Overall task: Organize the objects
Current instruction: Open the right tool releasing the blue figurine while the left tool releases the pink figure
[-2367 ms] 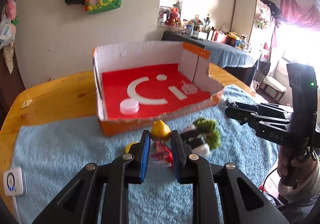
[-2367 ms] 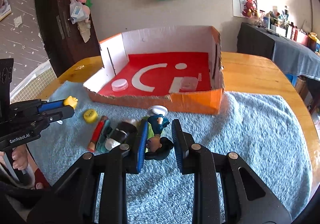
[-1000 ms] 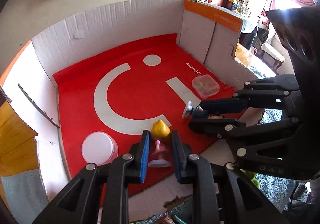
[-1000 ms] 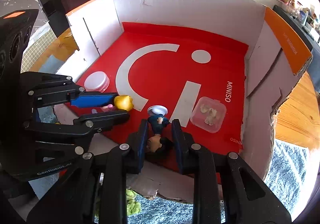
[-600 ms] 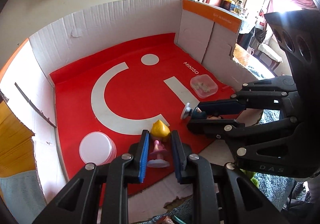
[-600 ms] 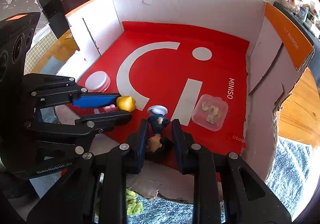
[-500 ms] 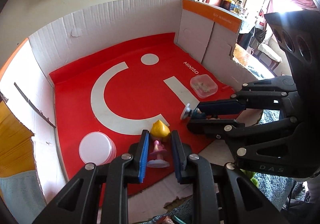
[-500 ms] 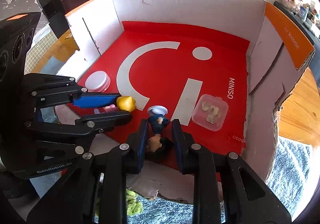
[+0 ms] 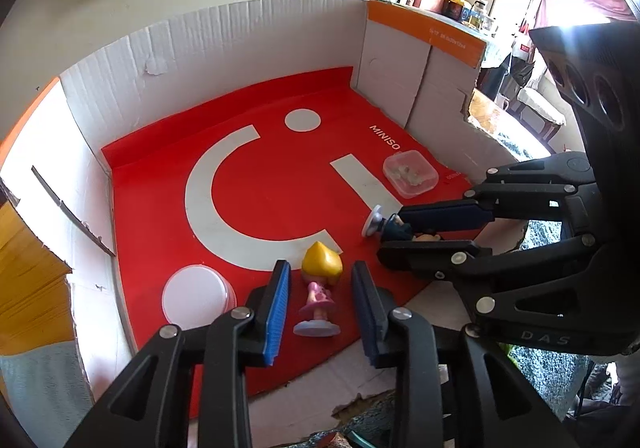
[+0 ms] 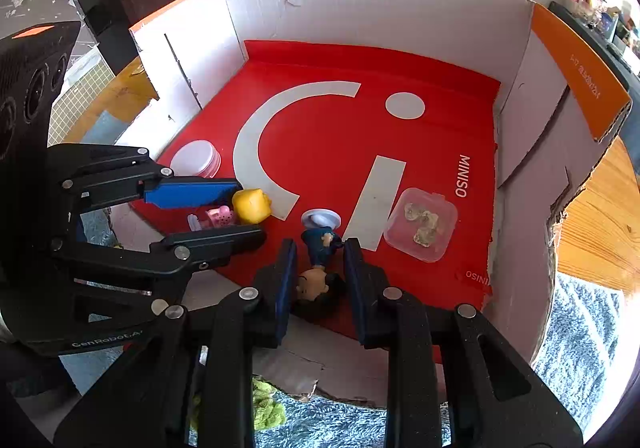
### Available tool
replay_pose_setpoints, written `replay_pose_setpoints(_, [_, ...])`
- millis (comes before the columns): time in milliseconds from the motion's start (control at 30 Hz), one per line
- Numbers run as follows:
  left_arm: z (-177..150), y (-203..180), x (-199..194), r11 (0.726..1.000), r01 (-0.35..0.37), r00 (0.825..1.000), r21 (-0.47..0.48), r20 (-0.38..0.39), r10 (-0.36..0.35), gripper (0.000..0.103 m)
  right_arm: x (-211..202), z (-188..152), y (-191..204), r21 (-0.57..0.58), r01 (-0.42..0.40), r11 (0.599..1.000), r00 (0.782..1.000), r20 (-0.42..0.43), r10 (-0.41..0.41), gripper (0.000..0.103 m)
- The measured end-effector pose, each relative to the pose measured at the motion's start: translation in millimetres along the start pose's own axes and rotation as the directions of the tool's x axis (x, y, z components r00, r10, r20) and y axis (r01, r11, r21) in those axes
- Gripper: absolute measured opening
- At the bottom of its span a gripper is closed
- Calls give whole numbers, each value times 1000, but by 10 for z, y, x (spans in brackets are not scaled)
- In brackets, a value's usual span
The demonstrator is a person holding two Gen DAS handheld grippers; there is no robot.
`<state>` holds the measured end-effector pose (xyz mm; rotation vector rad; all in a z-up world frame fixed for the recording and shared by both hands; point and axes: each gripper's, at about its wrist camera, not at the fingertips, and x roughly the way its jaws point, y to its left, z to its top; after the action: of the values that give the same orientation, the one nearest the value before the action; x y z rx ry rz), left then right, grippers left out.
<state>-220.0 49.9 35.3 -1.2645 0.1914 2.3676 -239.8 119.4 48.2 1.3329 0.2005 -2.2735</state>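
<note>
Both grippers reach into a cardboard box (image 9: 240, 48) (image 10: 360, 0) with a red floor. A figurine with yellow hair and a pink dress (image 9: 320, 276) (image 10: 250, 204) lies on that floor between the jaws of my left gripper (image 9: 321, 272) (image 10: 248, 210). Those jaws are opening, and the blue pads stand clear of the figurine on both sides. My right gripper (image 10: 320, 250) (image 9: 391, 231) is shut on a dark-haired figurine in blue (image 10: 320, 244) (image 9: 394, 226), whose round white base points into the box.
A round white tub (image 9: 196, 294) (image 10: 196, 158) sits at the box's near left. A clear plastic case (image 9: 410, 172) (image 10: 420, 224) lies at the right. A blue towel (image 10: 580, 348) covers the wooden table (image 10: 600, 216). A green fuzzy thing (image 10: 264, 404) lies outside the box's front.
Both grippers carried their figurines from the towel into the box. Since half a second ago the left jaws have spread and the yellow-haired figurine lies free. The right grip is unchanged.
</note>
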Motion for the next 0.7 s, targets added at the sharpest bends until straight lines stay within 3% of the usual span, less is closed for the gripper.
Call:
replay_pose_setpoints(533, [-20,33,-285,1000,12,998,-20,62,-11,33,-183,-21,10,19,0,1000,999,40,-1,24])
replay_pose_setpoints(700, [-46,51,-542,999,11,993,-33,120,-7,41,-308,-23,56,17,-1,1000,998,70,0,23])
